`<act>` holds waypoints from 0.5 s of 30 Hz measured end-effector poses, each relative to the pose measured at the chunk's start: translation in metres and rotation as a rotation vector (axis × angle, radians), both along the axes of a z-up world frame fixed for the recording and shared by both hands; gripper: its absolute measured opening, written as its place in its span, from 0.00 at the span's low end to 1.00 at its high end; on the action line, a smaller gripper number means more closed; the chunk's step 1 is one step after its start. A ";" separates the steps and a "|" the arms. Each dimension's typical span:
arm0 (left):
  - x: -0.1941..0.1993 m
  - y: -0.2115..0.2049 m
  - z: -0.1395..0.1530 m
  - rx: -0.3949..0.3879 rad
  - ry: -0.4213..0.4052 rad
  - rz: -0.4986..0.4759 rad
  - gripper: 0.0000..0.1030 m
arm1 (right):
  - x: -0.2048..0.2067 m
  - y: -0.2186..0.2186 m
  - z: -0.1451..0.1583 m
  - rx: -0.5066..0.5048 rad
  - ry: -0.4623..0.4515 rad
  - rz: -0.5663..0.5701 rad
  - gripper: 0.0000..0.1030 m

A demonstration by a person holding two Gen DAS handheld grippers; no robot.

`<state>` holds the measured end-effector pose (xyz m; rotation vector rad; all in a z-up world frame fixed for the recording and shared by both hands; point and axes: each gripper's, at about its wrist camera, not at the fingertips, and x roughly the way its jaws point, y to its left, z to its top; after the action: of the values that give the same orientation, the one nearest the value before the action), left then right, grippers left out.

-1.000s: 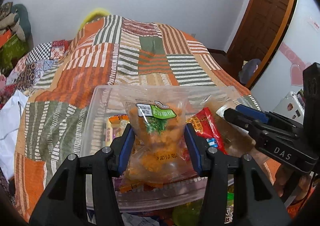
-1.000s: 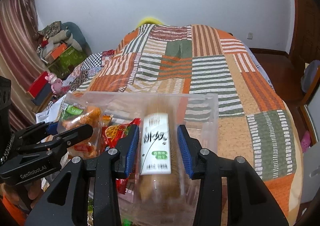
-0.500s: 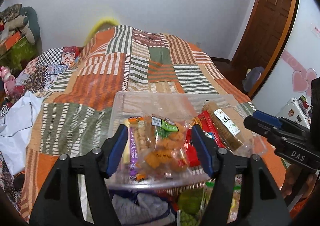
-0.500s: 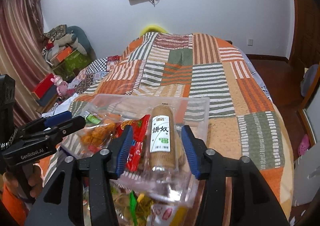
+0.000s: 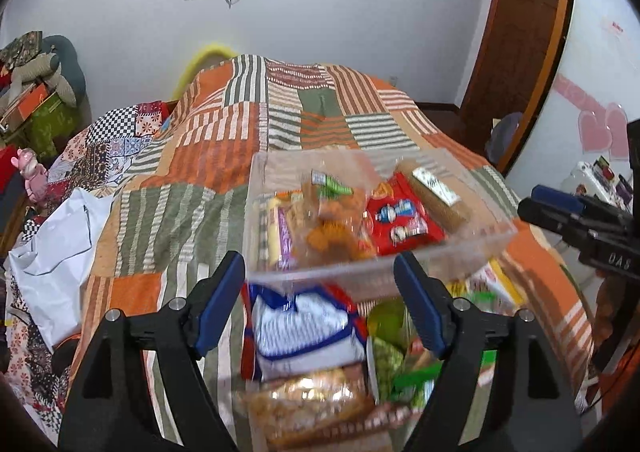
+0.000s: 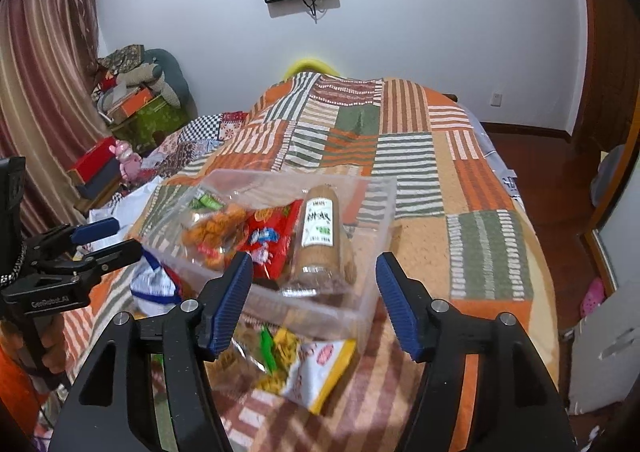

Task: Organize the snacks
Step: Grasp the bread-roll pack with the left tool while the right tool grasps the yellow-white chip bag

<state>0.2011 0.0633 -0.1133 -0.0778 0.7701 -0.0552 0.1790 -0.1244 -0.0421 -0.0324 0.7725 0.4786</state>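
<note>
Lying on the patchwork bedspread (image 5: 208, 155), a clear plastic bin (image 5: 372, 264) serves as the landmark; far to its left in the left wrist view a white plastic bag (image 5: 52, 244) sits crumpled at the bed's edge; nearer the bin, the left gripper (image 5: 320, 300) hangs with its blue-padded jaws spread wide and nothing between them, both tips just short of the bin's near wall; inside the bin, from left to right, lie a purple-and-yellow packet (image 5: 280, 236), a clear bag of orange fried snacks (image 5: 332, 219) with a green label, a red packet (image 5: 400, 219) and a brown cylindrical biscuit roll (image 5: 436, 195) with a white label; in front of the bin, outside it, a loose heap holds a blue-and-white packet (image 5: 308, 328), a blurred golden snack bag (image 5: 312, 408) and green packets (image 5: 388, 360); to the right of the bin the right gripper (image 5: 560, 211) enters that view from the side; in the right wrist view the right gripper (image 6: 314, 300) is likewise released, jaws wide apart and gripping nothing, the biscuit roll (image 6: 320, 240) lying in the bin (image 6: 360, 304) just beyond its tips; a yellow-and-white packet (image 6: 316, 376) lies on the bedspread in front of the bin's near wall.
</note>
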 end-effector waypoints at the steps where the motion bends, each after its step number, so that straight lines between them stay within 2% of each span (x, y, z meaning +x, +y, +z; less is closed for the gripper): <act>1: -0.004 0.001 -0.002 0.001 0.004 0.003 0.78 | -0.002 -0.002 -0.002 -0.005 0.005 0.001 0.59; 5: -0.016 0.004 -0.017 -0.009 0.045 0.016 0.81 | -0.009 -0.006 -0.012 -0.022 0.028 0.000 0.59; 15: -0.031 0.021 -0.068 -0.098 0.214 0.064 0.81 | -0.020 -0.012 -0.046 -0.077 0.119 -0.007 0.59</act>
<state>0.1701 0.0843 -0.1816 -0.2035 0.9785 -0.0239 0.1589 -0.1361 -0.0885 -0.0736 0.9075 0.4465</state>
